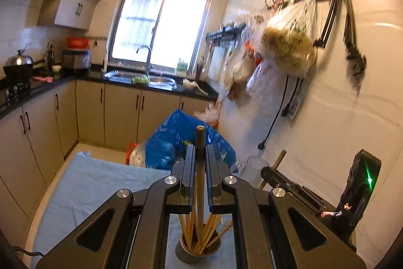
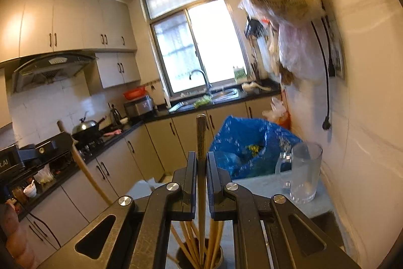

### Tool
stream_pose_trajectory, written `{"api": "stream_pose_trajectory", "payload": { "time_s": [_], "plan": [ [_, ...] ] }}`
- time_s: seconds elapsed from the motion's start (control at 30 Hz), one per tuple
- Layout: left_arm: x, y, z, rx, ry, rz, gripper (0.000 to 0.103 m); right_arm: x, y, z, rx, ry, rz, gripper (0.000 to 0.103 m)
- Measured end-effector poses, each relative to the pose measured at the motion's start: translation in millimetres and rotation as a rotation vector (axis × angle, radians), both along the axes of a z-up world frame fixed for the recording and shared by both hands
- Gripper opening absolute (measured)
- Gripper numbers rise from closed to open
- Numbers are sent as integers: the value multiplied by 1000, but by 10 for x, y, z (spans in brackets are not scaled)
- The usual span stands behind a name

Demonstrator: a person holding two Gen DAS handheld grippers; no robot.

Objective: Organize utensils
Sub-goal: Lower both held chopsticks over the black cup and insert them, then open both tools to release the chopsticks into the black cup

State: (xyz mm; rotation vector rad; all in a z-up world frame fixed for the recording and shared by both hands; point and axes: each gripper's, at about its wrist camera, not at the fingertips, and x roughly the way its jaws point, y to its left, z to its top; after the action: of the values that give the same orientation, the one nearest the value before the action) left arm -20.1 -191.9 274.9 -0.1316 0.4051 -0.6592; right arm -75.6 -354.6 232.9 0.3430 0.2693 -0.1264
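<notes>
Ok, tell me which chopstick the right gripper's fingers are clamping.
The dark, patterned chopstick standing upright between the right gripper fingers; the other pale wooden chopsticks sit loose in the metal cup below.

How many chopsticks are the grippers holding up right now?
2. One chopstick stands pinched in the left gripper; the other chopstick is in the right gripper. More sticks sit in the cup below, partly hidden.

A home kitchen. Cream cabinets (image 2: pixel 68 24) line the walls above a black counter (image 1: pixel 161 86) with a sink (image 1: pixel 141 78) under the window (image 1: pixel 161 24). A wok (image 2: pixel 85 129) sits beneath the range hood (image 2: pixel 50 67).
</notes>
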Motion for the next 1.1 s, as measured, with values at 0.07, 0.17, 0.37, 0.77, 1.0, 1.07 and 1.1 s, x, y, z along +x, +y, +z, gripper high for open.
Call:
{"api": "stream_pose_trajectory", "payload": {
  "time_s": [0.07, 0.17, 0.37, 0.77, 1.0, 1.07, 1.1],
  "plan": [
    [100, -88, -134, 11, 33, -8, 7, 50, -42, -109, 21, 23, 2, 7],
    [217, -207, -331, 32, 70, -24, 7, 116, -111, -249, 46, 50, 10, 7],
    [362, -325, -606, 89, 124, -2, 7, 193, -137, -492, 81, 98, 32, 8],
    [190, -237, -602, 89, 112, 4, 33, 237, -175, -679, 124, 139, 25, 16],
    [-112, -33, -452, 83, 68, 15, 47, 96, -156, -537, 127, 117, 19, 27],
    [-219, 44, -410, 87, 51, 21, 51, 19, -141, -491, 125, 110, 18, 29],
    [-300, 101, -383, 91, 38, 27, 56, -31, -131, -469, 124, 108, 17, 31]
  ]
}}
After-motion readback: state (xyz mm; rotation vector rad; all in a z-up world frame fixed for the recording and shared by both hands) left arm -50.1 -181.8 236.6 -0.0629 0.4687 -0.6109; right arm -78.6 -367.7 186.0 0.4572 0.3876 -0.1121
